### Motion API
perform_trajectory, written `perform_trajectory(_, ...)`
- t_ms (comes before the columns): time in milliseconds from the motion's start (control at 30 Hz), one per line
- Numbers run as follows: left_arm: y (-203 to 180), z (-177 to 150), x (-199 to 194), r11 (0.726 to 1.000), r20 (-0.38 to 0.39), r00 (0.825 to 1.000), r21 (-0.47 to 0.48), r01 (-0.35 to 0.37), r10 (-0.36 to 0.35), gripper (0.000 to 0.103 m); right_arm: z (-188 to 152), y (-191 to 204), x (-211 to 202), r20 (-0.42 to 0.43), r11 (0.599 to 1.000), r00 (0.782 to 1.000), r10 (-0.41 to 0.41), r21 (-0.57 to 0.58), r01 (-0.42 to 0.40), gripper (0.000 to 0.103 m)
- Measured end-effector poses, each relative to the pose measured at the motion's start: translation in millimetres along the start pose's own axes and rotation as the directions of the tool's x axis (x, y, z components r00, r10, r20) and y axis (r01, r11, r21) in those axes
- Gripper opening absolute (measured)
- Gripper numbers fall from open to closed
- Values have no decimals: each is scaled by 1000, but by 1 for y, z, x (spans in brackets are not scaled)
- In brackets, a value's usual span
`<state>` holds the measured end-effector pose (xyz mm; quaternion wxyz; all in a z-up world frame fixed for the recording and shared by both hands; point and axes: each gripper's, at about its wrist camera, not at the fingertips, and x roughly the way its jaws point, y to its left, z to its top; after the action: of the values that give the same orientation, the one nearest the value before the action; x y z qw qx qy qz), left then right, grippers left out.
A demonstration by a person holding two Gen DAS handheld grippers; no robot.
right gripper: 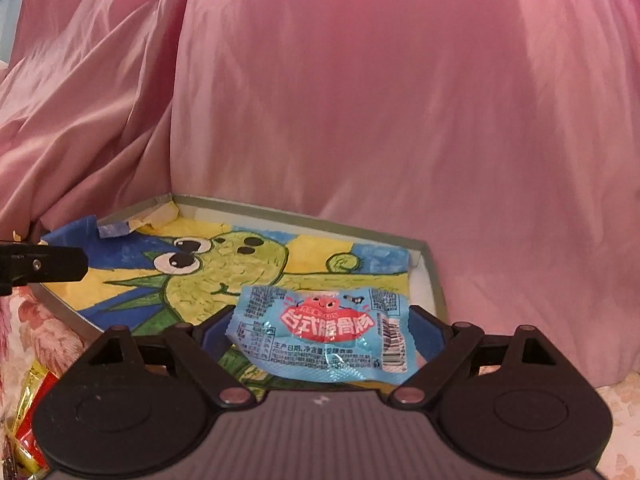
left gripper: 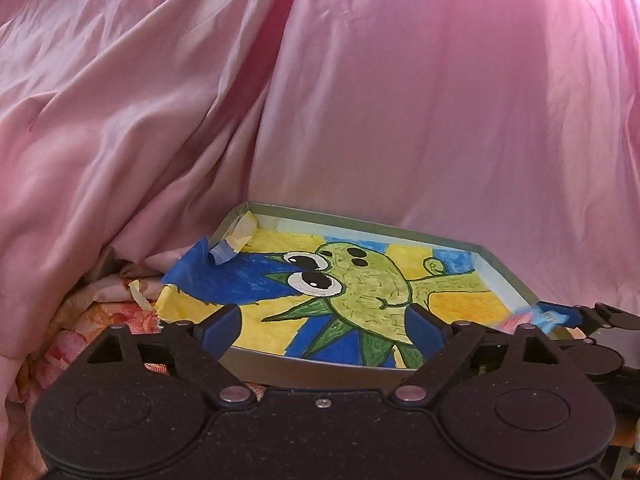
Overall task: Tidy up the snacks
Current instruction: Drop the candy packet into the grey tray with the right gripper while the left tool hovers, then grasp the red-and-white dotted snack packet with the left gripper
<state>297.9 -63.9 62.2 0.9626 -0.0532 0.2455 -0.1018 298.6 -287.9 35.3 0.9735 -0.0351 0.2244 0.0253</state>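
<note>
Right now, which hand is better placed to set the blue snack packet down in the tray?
Right. The blue snack packet sits between the right hand-held gripper fingers, over the tray. The left hand-held gripper is open and empty.

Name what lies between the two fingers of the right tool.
A light blue snack packet lies on the tray's drawing between the open right tool's fingers, shown in the right wrist view.

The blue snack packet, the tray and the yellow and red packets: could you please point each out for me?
blue snack packet [right gripper: 324, 332]: right wrist view, on its red label.
tray [right gripper: 434, 280]: right wrist view, on its grey right rim.
yellow and red packets [right gripper: 30, 404]: right wrist view, lower left, on the yellow wrapper.
</note>
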Motion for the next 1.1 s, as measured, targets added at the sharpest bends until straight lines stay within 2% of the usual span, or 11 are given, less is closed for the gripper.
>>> perform_trajectory(133, 2, -7, -7, 999, 2, 1000, -6, 31, -31, 97, -1, 3, 2, 3, 1000, 1000, -1, 1, 1, 102)
perform_trajectory(233, 4, -18, -19, 998, 2, 998, 24, 59, -59, 102, -3, 2, -3, 24, 1000, 1000, 3, 13, -3, 103)
perform_trajectory(433, 12, -57, -54, 985, -16, 989, 86, 149, -148, 102, -7, -6, -27, 83, 1000, 996, 18, 15, -19, 103)
perform_trajectory(533, 11, -73, -60, 974, -64, 980, 110, 197, -191, 102, -11, -6, -38, 96, 1000, 995, 17, 3, -17, 103)
perform_trajectory(633, 5, -83, -60, 955, -135, 956, 110, 276, -261, 102, -14, -4, -45, 92, 1000, 995, 24, -4, -24, 103)
perform_trajectory(767, -12, -87, -52, 937, -185, 939, 141, 318, -291, 99, -15, 2, -52, 93, 999, 995, 33, -19, -31, 103)
perform_trajectory(867, -23, -84, -41, 926, -239, 922, 150, 346, -306, 82, -15, 4, -55, 94, 999, 995, 46, -28, -44, 103)
perform_trajectory(933, -28, -82, -34, 921, -275, 910, 154, 359, -309, 55, -16, 5, -56, 93, 998, 994, 51, -35, -48, 103)
perform_trajectory(967, -29, -82, -31, 920, -287, 907, 155, 361, -308, 48, -17, 6, -56, 93, 998, 994, 54, -37, -51, 103)
perform_trajectory(1100, -26, -82, -32, 925, -300, 906, 144, 352, -299, 37, -19, 4, -55, 89, 998, 994, 60, -34, -57, 103)
